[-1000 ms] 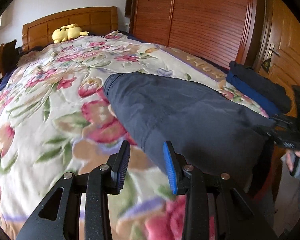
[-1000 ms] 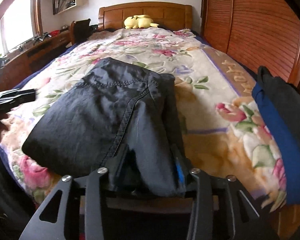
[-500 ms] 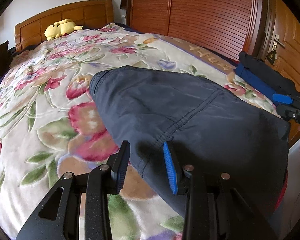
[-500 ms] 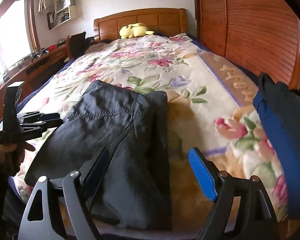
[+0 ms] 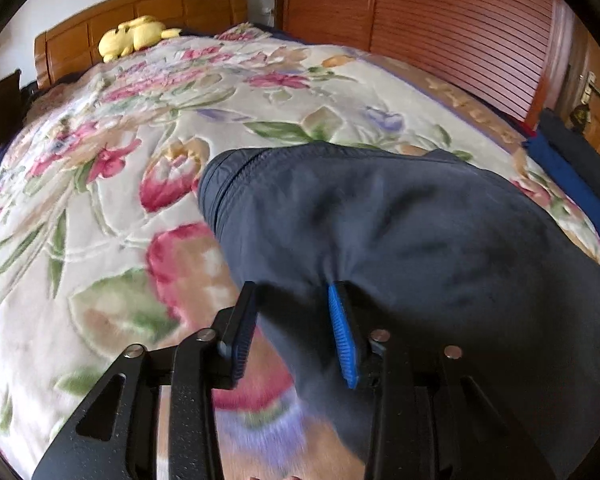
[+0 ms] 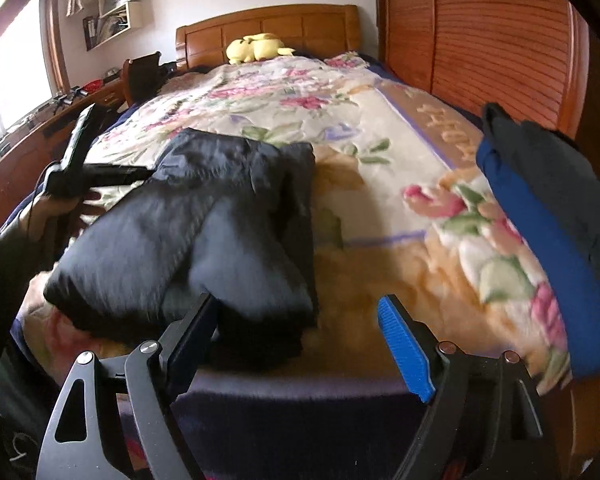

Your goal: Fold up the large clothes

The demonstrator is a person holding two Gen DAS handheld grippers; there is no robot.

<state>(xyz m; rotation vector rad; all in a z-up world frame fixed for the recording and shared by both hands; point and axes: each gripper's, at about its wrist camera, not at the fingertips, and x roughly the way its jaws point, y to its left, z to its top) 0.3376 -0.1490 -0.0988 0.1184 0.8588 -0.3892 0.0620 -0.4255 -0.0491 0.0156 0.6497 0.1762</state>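
— Trouble looks likeliest at the left gripper (image 5: 292,332). Its jaws are opening, with the near edge of the dark folded garment (image 5: 400,232) bunched between them, so the cloth is slipping free of the pads rather than being pinched.

— And the garment itself?

— It lies folded on the floral bedspread (image 5: 100,208), near the foot of the bed, well apart from the blue and black pile (image 6: 548,216) at the right edge. In the right wrist view its layers sit uneven, one flap overlapping another and the near left corner puffed up.

— So what could undo it?

— If the left gripper draws away while a fold of fabric drags on a finger, the top layer could peel back and the fold open. The bedspread looks plush, so the whole bundle might also slide with the pull.

— What about the right gripper (image 6: 304,340)?

— It hangs wide open with nothing between its fingers, just near the garment's near right corner. It holds nothing down, so nothing steadies the stack on that side, and a careless sweep could nudge the corner off the bed's near edge.
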